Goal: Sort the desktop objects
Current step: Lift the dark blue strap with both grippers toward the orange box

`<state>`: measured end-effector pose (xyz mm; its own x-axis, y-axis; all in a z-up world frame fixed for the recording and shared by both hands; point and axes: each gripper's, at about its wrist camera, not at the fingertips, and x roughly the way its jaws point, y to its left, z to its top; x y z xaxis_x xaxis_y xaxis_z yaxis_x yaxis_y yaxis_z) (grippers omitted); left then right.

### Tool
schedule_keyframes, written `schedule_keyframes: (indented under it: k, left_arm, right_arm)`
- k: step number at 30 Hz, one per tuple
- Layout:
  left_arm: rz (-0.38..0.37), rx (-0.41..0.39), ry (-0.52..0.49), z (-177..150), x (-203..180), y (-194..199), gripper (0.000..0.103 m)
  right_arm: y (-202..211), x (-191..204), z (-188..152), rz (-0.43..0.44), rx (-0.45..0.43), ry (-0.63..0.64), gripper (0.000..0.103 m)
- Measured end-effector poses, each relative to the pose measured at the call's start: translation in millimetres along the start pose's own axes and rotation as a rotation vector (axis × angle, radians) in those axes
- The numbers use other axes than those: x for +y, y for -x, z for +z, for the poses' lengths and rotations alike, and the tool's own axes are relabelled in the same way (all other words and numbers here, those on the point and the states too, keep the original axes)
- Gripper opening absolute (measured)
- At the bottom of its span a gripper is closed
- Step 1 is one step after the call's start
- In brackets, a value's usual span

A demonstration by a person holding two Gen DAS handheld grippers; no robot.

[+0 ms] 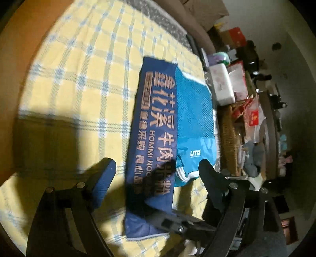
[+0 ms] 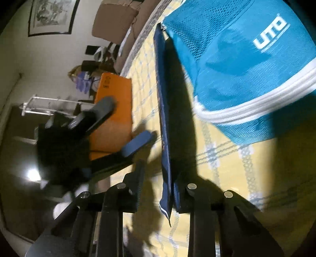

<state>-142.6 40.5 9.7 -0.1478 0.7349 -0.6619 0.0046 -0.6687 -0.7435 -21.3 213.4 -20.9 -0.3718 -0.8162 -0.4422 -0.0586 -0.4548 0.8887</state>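
Note:
A navy cloth with gold lettering (image 1: 152, 126) lies on the yellow plaid tablecloth (image 1: 79, 83). A light blue mesh bag marked UTO (image 1: 194, 122) lies partly on the cloth's right side. My left gripper (image 1: 156, 166) hovers open above the cloth's near half, one finger on each side, with nothing between the pads. In the right wrist view my right gripper (image 2: 159, 178) is shut on the navy cloth's (image 2: 165, 138) near corner, which stands on edge between the fingers. The mesh bag (image 2: 246, 65) lies just beyond, and the open left gripper (image 2: 128, 120) is off to the left.
A woven basket (image 1: 230, 138) and a white tissue pack (image 1: 222, 83) crowd the table's right edge among packets and boxes. An orange box (image 2: 114, 110) lies on the plaid tablecloth (image 2: 227, 158) behind the left gripper. A framed picture (image 2: 51, 15) hangs on the wall.

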Motion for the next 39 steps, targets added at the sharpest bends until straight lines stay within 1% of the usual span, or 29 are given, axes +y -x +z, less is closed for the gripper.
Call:
schedule_keyframes:
  k: [1, 3, 4, 5, 8, 9, 10, 11, 12, 15, 17, 20, 22, 25, 31, 36, 39]
  left_arm:
    - [-0.008, 0.006, 0.003, 0.2, 0.0, -1.2, 0.084]
    - [-0.017, 0.018, -0.005, 3.2, -1.3, -5.9, 0.084]
    - [-0.034, 0.028, -0.001, 6.1, -0.6, -9.0, 0.084]
    - [-0.047, 0.035, 0.006, 7.5, 0.8, -8.5, 0.084]
    - [-0.122, 0.077, 0.060, 15.8, 7.2, -15.5, 0.084]
    - [-0.142, 0.088, 0.068, 18.7, 9.0, -17.5, 0.082]
    - [-0.147, 0.092, 0.065, 20.4, 8.8, -18.9, 0.070]
    - [-0.143, 0.094, 0.051, 22.4, 7.2, -20.1, 0.044]
    - [-0.124, 0.095, 0.038, 22.7, 5.1, -21.0, 0.037]
    - [-0.086, 0.073, 0.012, 18.2, -0.1, -17.9, 0.034]
    - [-0.059, 0.053, -0.013, 14.4, -4.5, -13.6, 0.027]
    - [0.001, 0.015, -0.064, 8.1, -13.4, -4.6, 0.018]
    - [0.012, -0.004, -0.079, 4.1, -18.4, 2.4, 0.013]
    - [0.015, -0.026, -0.092, -1.1, -25.4, 13.9, 0.013]
    - [-0.019, -0.085, -0.090, -4.8, -33.5, 55.0, 0.013]
    - [-0.054, -0.154, -0.083, -1.6, -32.4, 102.8, 0.013]
    - [-0.048, -0.188, -0.078, 2.3, -22.9, 136.8, 0.013]
  right_arm:
    - [0.9, -1.8, -1.0, 0.030, 0.004, -0.007, 0.025]
    - [2.9, -6.3, -2.3, 0.117, 0.010, -0.038, 0.025]
    - [4.0, -8.1, -3.0, 0.148, 0.010, -0.052, 0.025]
    - [4.8, -9.6, -3.6, 0.167, 0.010, -0.060, 0.025]
    - [6.4, -11.5, -3.1, 0.228, 0.014, -0.081, 0.025]
    - [6.4, -10.4, -2.9, 0.236, 0.016, -0.083, 0.025]
    - [7.0, -10.1, -3.3, 0.242, 0.018, -0.083, 0.025]
    - [7.5, -9.3, -3.2, 0.242, 0.018, -0.083, 0.025]
    - [5.7, -6.3, -1.9, 0.238, 0.017, -0.082, 0.025]
    - [3.9, 2.7, 2.4, 0.185, 0.012, -0.052, 0.025]
    - [6.2, 7.1, 3.5, 0.129, 0.007, -0.015, 0.025]
    - [6.5, 20.2, 3.5, 0.041, 0.003, 0.059, 0.025]
    - [7.2, 30.6, 1.9, -0.009, -0.003, 0.113, 0.026]
    - [8.5, 43.3, -4.1, -0.056, -0.013, 0.175, 0.027]
    - [13.4, 68.8, -16.7, -0.069, -0.013, 0.243, 0.028]
    - [8.1, 118.8, -19.1, -0.085, 0.010, 0.330, 0.028]
    - [-12.5, 158.0, -13.7, -0.094, 0.041, 0.380, 0.029]
